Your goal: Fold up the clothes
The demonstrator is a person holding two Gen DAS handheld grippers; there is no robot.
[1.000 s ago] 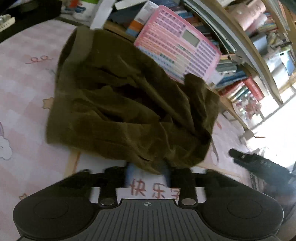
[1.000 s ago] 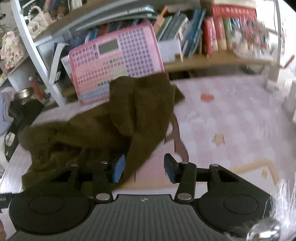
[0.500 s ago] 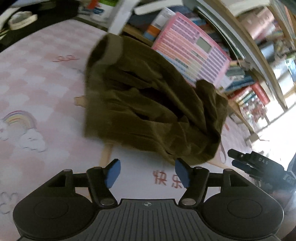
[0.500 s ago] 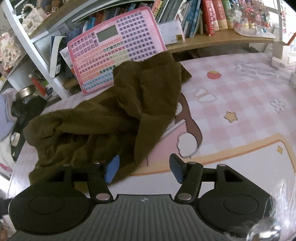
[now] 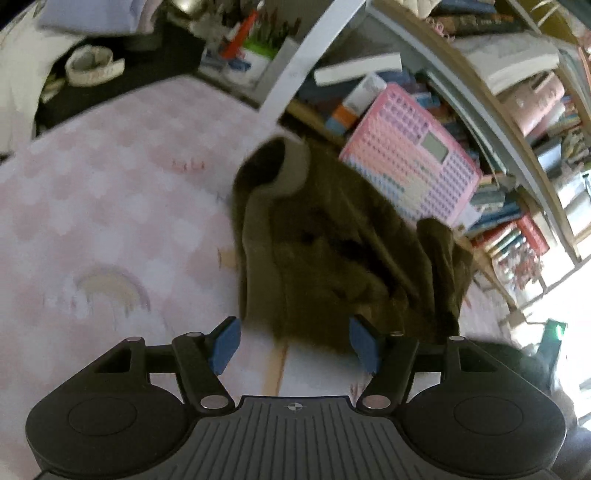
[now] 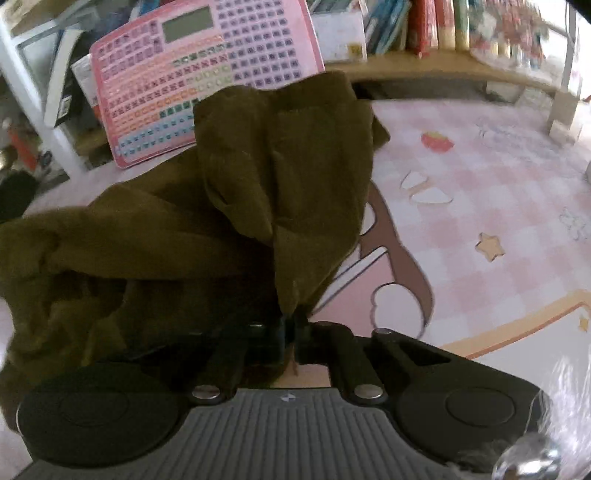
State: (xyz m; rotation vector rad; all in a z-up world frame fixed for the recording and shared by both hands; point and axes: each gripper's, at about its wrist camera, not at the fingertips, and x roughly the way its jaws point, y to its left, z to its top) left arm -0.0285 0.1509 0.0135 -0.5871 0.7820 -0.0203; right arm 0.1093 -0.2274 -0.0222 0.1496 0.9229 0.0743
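An olive-brown garment (image 5: pixel 332 251) lies crumpled on a pink checked mat (image 5: pixel 110 206). In the left wrist view my left gripper (image 5: pixel 295 345) stands open, its blue pads (image 5: pixel 223 345) apart, with the garment's near hem just beyond and between them, not pinched. In the right wrist view the same garment (image 6: pixel 229 206) is bunched and pulled into a ridge. My right gripper (image 6: pixel 291 328) is shut on a near corner of the cloth, which rises from the closed jaws.
A pink calculator-like board (image 6: pixel 199 81) leans against a bookshelf (image 6: pixel 424 33) behind the garment. A white shelf post (image 5: pixel 295 70) and cluttered desk items stand at the back left. The pink mat (image 6: pixel 480 206) extends bare to the right of the cloth.
My right gripper moved in over the garment's edge and shut on it, lifting the cloth into a ridge. My left gripper let the hem go, opened wide and drew left and back.
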